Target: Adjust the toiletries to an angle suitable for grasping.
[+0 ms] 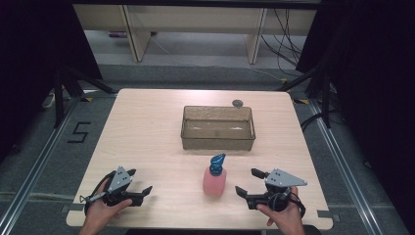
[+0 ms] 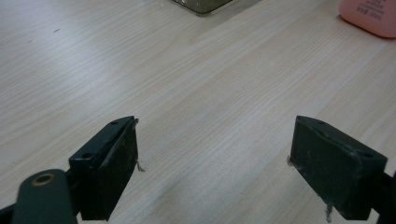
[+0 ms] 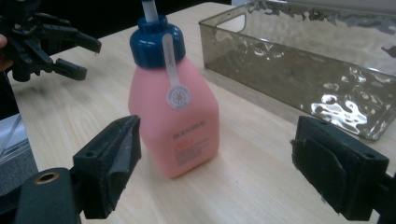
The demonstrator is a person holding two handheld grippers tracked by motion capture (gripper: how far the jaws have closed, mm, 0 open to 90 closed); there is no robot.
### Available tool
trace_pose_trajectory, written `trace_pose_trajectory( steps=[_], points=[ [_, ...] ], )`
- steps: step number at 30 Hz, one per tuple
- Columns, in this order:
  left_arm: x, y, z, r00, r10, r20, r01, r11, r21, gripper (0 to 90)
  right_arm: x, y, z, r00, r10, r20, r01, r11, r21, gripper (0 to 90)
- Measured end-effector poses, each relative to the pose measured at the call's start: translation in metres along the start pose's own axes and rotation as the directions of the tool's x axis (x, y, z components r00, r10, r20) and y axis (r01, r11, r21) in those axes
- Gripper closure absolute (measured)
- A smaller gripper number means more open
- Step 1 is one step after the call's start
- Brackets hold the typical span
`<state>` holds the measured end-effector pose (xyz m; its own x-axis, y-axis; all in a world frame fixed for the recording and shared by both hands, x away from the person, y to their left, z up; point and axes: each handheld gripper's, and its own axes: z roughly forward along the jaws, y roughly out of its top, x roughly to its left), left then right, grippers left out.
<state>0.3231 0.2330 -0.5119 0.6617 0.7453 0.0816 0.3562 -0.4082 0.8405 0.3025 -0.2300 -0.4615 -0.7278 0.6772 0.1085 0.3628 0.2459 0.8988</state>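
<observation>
Both my left gripper (image 1: 139, 182) and right gripper (image 1: 249, 182) are spread wide, holding nothing. Between them stands the pink bottle (image 1: 215, 178). Farther off sits the tray (image 1: 218, 142).

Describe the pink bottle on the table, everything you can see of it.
The pink bottle is squat, square-shouldered plastic with a dark blue collar and a blue pump top. A white strip seal runs from the collar to a round sticker on its front, with small print lower down. It stands upright on the wooden table, near the front edge, in front of the clear bin and apart from it. Nothing grips it.
</observation>
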Motion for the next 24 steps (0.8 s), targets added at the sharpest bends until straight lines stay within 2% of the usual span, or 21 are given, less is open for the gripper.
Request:
trace_pose_trajectory(
  steps=[1,4,5,6,10,11,14,18,20,21,22,23,24],
  points=[
    [0.001,0.000,0.000,1.0000,0.007,-0.003,-0.007,1.0000,0.005,14.8,0.000,0.001,0.001,0.9998,-0.019,0.007,0.019,0.9995,-0.023,15.8],
    [0.001,0.000,-0.001,0.9999,0.014,-0.005,-0.014,0.9999,0.007,14.8,0.000,0.003,0.002,0.9997,-0.023,-0.008,0.023,0.9992,-0.033,15.8],
    [0.001,0.000,-0.001,0.9999,0.009,-0.012,-0.009,0.9999,0.006,14.8,0.001,0.003,0.003,0.9999,-0.002,-0.016,0.002,0.9994,-0.035,15.7],
    [0.001,0.000,0.000,1.0000,0.001,-0.009,-0.001,1.0000,0.004,14.8,0.001,0.003,0.004,0.9998,-0.012,-0.015,0.012,0.9990,-0.043,15.7],
    [0.000,0.000,0.000,0.9999,-0.005,-0.009,0.005,0.9999,0.010,14.8,0.000,0.003,0.005,0.9997,-0.023,-0.011,0.023,0.9986,-0.047,15.6],
    [0.001,0.001,0.000,1.0000,0.005,-0.007,-0.005,0.9999,0.016,14.8,0.001,0.003,0.006,0.9997,-0.005,-0.024,0.004,0.9993,-0.038,15.6],
    [0.000,0.001,0.001,1.0000,0.007,-0.005,-0.007,0.9999,0.015,14.8,0.002,0.002,0.008,0.9993,0.008,-0.036,-0.010,0.9989,-0.045,15.6],
    [-0.001,0.001,0.001,0.9999,0.010,-0.013,-0.010,0.9997,0.023,14.8,0.002,0.003,0.008,0.9994,-0.023,-0.027,0.022,0.9987,-0.046,15.5],
    [-0.001,0.000,0.001,0.9999,0.010,-0.009,-0.010,0.9996,0.025,14.8,0.003,0.003,0.008,0.9994,-0.017,-0.029,0.016,0.9987,-0.048,15.5],
    [0.001,0.000,0.000,0.9996,0.028,-0.002,-0.028,0.9987,0.043,14.8,0.004,0.003,0.009,0.9989,0.003,-0.046,-0.005,0.9990,-0.044,15.5],
    [0.001,0.000,0.000,0.9996,0.026,-0.004,-0.026,0.9989,0.038,14.8,0.004,0.003,0.010,0.9990,-0.009,-0.043,0.007,0.9989,-0.047,15.5],
    [-0.001,0.000,0.001,1.0000,0.007,-0.005,-0.007,0.9998,0.019,14.8,0.006,0.003,0.012,0.9988,0.002,-0.049,-0.005,0.9988,-0.049,15.5],
    [-0.001,0.000,0.001,1.0000,0.009,-0.004,-0.009,0.9998,0.019,14.8,0.006,0.003,0.012,0.9988,0.002,-0.049,-0.005,0.9988,-0.049,15.5]
  ],
)
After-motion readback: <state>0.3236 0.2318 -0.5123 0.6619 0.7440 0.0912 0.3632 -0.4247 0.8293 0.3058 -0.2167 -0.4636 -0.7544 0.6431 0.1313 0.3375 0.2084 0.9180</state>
